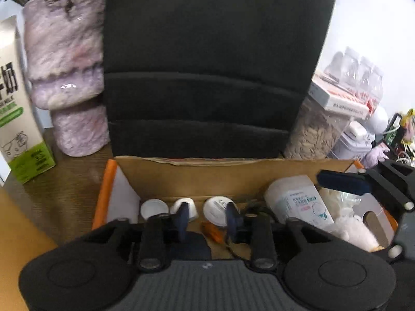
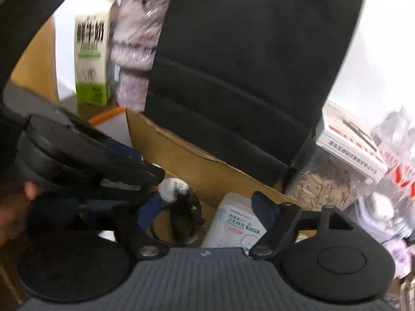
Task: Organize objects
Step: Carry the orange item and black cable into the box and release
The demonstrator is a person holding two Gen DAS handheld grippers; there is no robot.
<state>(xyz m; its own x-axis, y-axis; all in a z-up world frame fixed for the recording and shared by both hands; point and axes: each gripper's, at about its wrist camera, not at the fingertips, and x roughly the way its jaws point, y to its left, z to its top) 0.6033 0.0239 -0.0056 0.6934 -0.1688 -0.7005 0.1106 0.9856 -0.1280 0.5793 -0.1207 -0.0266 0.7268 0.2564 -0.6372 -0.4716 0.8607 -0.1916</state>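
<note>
An open cardboard box [image 1: 233,178] holds white round caps [image 1: 153,207], a white pack of cotton pads [image 1: 298,202], something white and fluffy [image 1: 352,230] and a small orange piece [image 1: 211,230]. My left gripper [image 1: 207,219] hangs over the box's near left part, open, with nothing between its blue pads. A blue-padded fingertip [image 1: 342,182] of my right gripper reaches in over the box's right side. In the right wrist view my right gripper [image 2: 205,210] stands wide open above a dark tangle [image 2: 185,212] and the cotton pack [image 2: 233,223], touching neither.
A tall black fabric organiser [image 1: 207,77] stands behind the box. Left of it are a purple marbled tumbler [image 1: 67,77] and a milk carton [image 1: 15,103] on the wooden table [image 1: 67,189]. To the right stand a seed jar [image 1: 311,134] topped by a white box [image 1: 337,98], and plastic bottles [image 1: 363,75].
</note>
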